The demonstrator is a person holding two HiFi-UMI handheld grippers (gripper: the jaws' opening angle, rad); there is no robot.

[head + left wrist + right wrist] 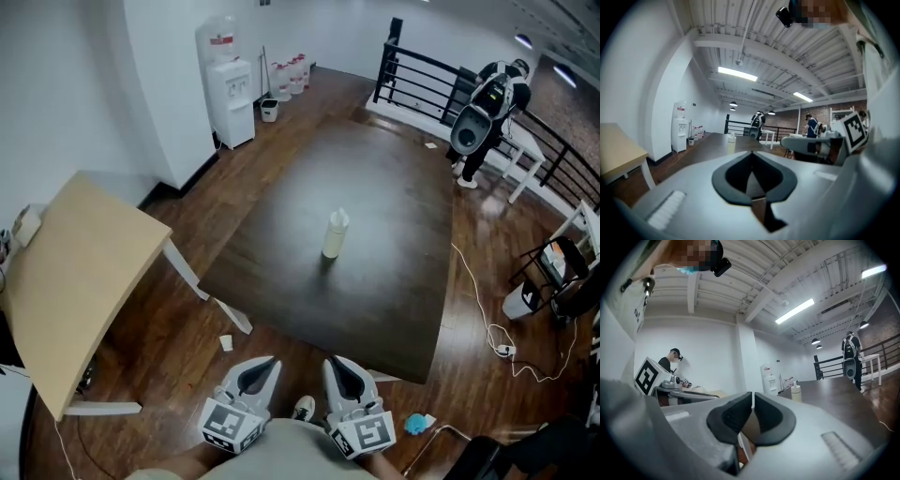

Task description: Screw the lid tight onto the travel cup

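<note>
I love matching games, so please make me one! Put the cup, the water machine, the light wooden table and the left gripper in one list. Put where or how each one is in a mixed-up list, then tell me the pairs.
Things:
1. travel cup
2. water dispenser
3. light wooden table
4. left gripper

Places or states:
A. jaws shut, holding nothing
B. upright in the middle of the dark table
C. against the white wall
D. to the left of the dark table

Pairs: 1-B, 2-C, 3-D, 4-A

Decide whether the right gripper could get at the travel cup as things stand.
Probably not yet: the right gripper hangs short of the table, far from the travel cup; nothing stands between them.
</note>
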